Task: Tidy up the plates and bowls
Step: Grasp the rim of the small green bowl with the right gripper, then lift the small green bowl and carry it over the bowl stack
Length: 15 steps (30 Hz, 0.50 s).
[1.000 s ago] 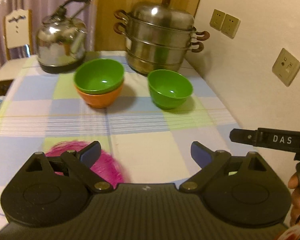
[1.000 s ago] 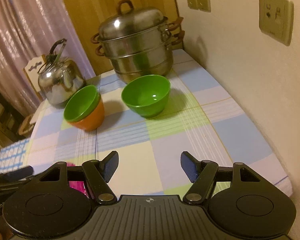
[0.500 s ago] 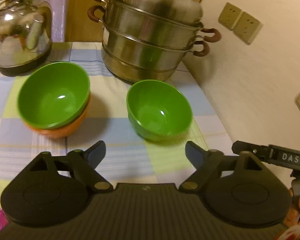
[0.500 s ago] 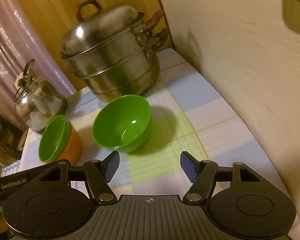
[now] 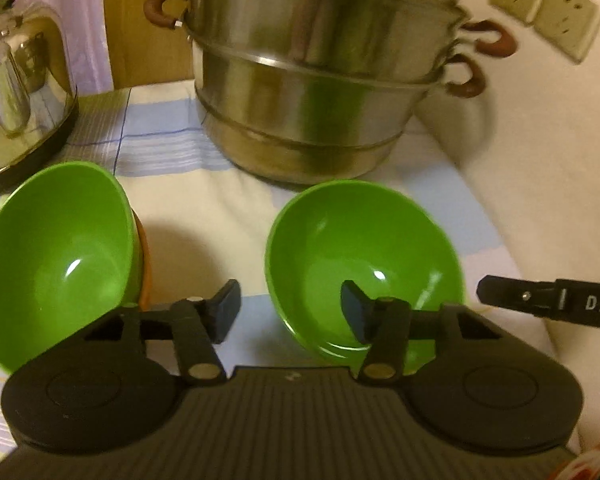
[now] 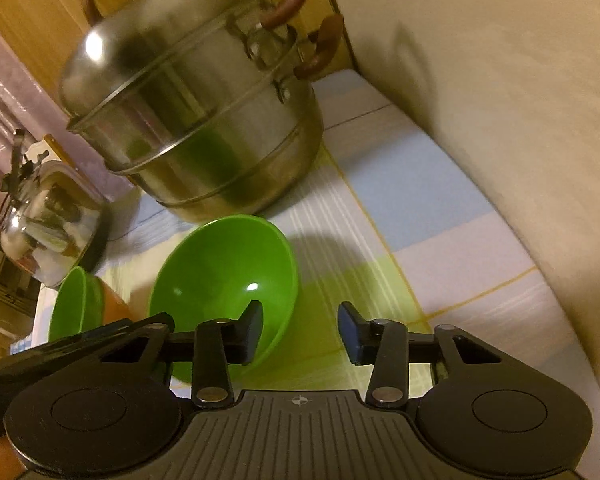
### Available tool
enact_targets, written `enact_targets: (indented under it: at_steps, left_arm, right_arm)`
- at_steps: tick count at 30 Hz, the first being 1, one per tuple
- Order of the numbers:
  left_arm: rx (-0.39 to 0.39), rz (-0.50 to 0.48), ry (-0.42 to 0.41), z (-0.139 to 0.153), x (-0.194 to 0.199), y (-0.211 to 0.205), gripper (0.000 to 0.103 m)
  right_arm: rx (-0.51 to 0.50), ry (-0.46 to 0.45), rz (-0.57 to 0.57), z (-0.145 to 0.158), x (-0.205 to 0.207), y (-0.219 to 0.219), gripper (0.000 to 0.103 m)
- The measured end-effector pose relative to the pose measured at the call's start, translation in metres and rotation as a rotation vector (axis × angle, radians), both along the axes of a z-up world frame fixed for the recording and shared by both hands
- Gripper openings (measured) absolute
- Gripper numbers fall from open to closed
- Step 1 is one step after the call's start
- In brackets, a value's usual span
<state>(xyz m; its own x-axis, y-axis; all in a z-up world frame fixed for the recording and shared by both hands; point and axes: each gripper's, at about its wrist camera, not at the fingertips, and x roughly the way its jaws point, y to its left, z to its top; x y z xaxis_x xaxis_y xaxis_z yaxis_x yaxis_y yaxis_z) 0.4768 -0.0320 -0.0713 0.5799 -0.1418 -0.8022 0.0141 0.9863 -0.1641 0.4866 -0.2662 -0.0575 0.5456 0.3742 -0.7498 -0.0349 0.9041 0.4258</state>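
Note:
A lone green bowl (image 5: pixel 364 256) stands on the checked tablecloth in front of the steamer pot. My left gripper (image 5: pixel 290 312) is open, its jaws straddling the bowl's left rim, one finger inside and one outside. To the left, another green bowl (image 5: pixel 56 256) sits nested in an orange bowl (image 5: pixel 145 256). My right gripper (image 6: pixel 300 330) is open, straddling the lone green bowl's (image 6: pixel 224 276) right rim. The nested pair shows in the right wrist view too (image 6: pixel 76 308).
A large steel steamer pot (image 5: pixel 312 76) stands close behind the bowls. A steel kettle (image 5: pixel 20 92) is at the back left. The wall (image 5: pixel 540 152) with sockets runs along the table's right edge.
Both grippers have moved forward to the lone green bowl and narrowed somewhat; each now has a finger on either side of its rim. The pink thing has dropped out of view.

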Motion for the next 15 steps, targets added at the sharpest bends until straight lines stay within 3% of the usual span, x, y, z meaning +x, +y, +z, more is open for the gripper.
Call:
enact_targets:
  at_steps: [7, 11, 15]
  left_arm:
    - [0.004, 0.015, -0.010, -0.011, 0.016, -0.006, 0.038]
    - [0.030, 0.016, -0.010, -0.014, 0.022, -0.012, 0.036]
    - [0.026, 0.031, 0.015, -0.019, 0.029, -0.009, 0.025]
  right_arm:
    - [-0.022, 0.024, 0.018, -0.020, 0.023, 0.008, 0.035]
    - [-0.016, 0.043, 0.021, -0.027, 0.032, 0.010, 0.022]
    - [-0.019, 0.047, 0.026, -0.029, 0.036, 0.012, 0.018]
